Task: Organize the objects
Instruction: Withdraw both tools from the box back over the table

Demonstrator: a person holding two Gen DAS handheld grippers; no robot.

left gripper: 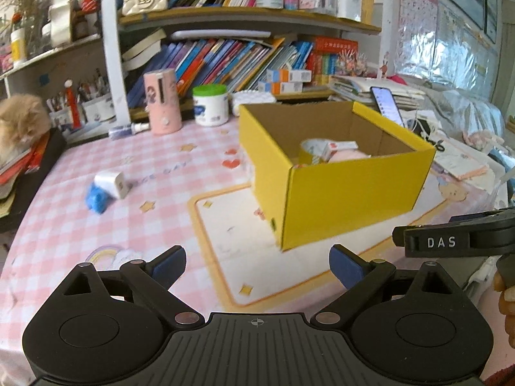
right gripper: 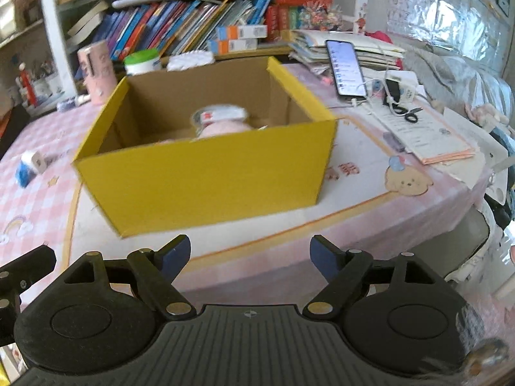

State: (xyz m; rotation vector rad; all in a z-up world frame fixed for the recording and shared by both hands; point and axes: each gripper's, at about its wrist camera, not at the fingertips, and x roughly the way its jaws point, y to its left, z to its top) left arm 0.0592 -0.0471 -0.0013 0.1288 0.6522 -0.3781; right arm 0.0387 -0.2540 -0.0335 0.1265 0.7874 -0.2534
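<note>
A yellow cardboard box [left gripper: 351, 193] stands open on the pink checked tablecloth; it also shows in the right wrist view [right gripper: 206, 177]. Inside lie a pink soft item [right gripper: 222, 127] and a white roll or packet [left gripper: 322, 148]. A small white-and-blue object [left gripper: 107, 189] lies on the cloth left of the box, also in the right wrist view [right gripper: 29, 167]. My left gripper [left gripper: 257, 267] is open and empty, in front of the box's near-left corner. My right gripper [right gripper: 251, 257] is open and empty, in front of the box's near wall.
A pink cylinder [left gripper: 161, 101] and a green-lidded tub [left gripper: 210, 104] stand behind the box under bookshelves. A phone [right gripper: 346, 67], a charger with cable, scissors [right gripper: 407, 114] and papers [right gripper: 428, 135] lie to the right. A cat [left gripper: 21, 122] sits at far left.
</note>
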